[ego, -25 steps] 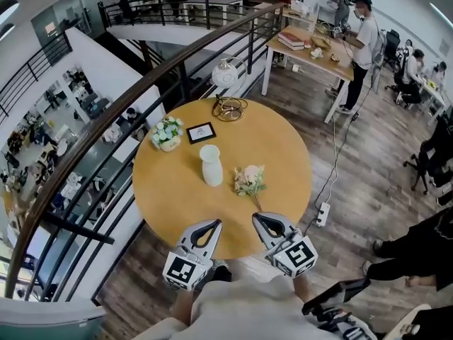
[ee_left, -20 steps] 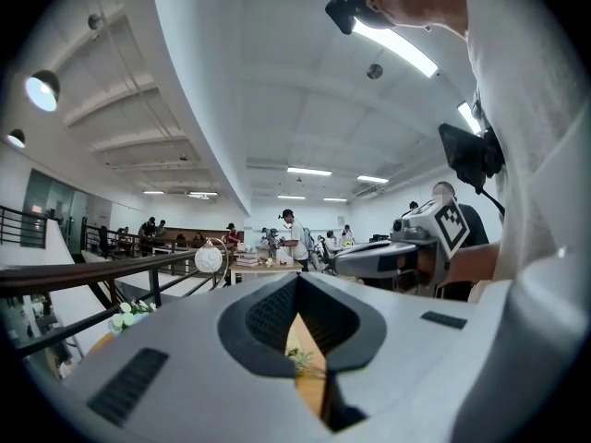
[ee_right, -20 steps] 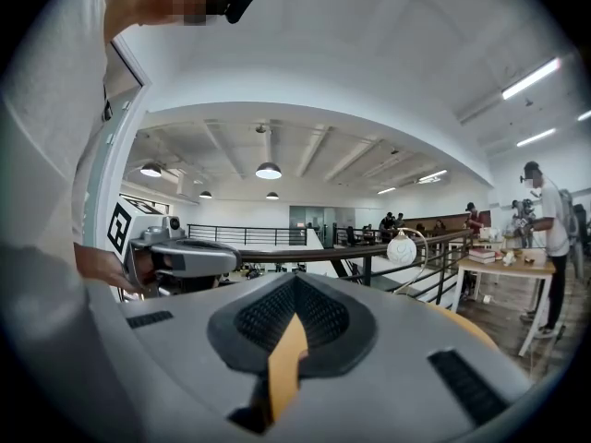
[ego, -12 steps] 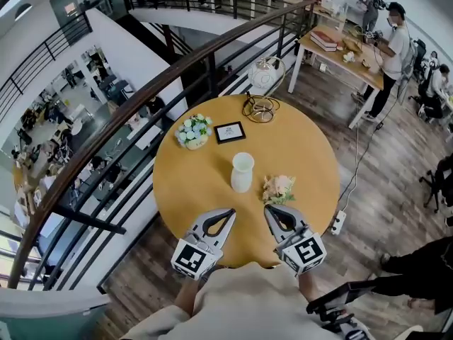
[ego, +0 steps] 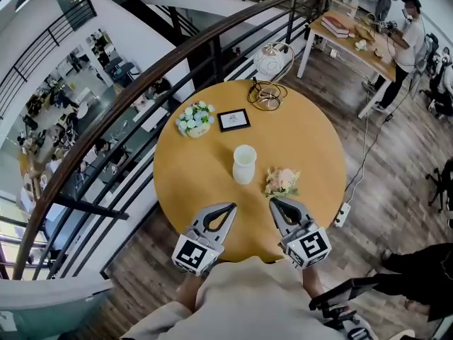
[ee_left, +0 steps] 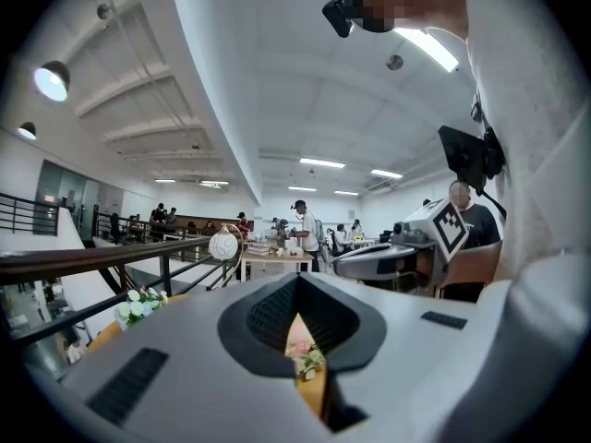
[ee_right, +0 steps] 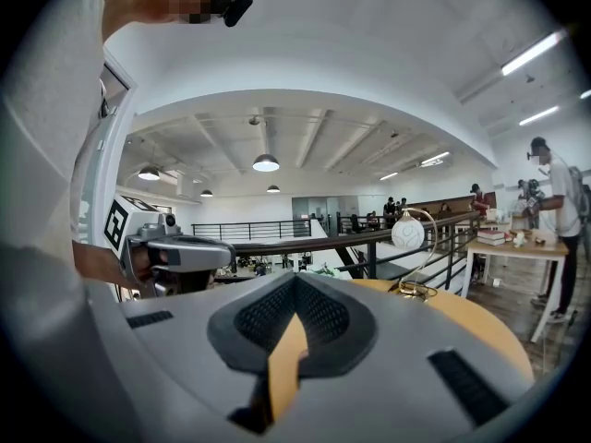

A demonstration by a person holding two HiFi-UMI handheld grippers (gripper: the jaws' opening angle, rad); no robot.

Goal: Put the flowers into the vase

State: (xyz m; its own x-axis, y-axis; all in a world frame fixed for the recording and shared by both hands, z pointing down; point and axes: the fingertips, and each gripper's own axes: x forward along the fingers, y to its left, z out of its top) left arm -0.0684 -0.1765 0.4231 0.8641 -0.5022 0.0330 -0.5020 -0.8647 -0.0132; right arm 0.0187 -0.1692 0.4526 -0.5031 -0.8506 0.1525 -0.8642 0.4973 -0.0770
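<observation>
"Where were the flowers [ego: 282,182]?"

"They lay on the round wooden counter [ego: 191,190]. It was a small pink bunch just right of the white vase [ego: 244,164], near it but not touching. The vase stood upright close to the counter's middle."

"And the tongs?"

"The left tongs [ego: 228,208] and the right tongs [ego: 274,202] hovered side by side over the counter's near edge. Both pointed toward the vase and the flowers. Each pair's jaws were closed together at the tips, leaving only a thin slit, and neither held anything. A bit of the flowers showed through the left slit. In the head view the right tongs' tips sat just short of the bunch."

"What else was on the counter?"

"Toward the far side there was a small pot of white blossoms [ego: 196,118] with a black-framed picture [ego: 233,120] beside it. A globe lamp in a gold hoop [ego: 269,62] stood at the far edge. A dark railing [ego: 117,103] curved past the counter's left side, and a person [ego: 405,37] stood at a desk well beyond, to the right."
</observation>
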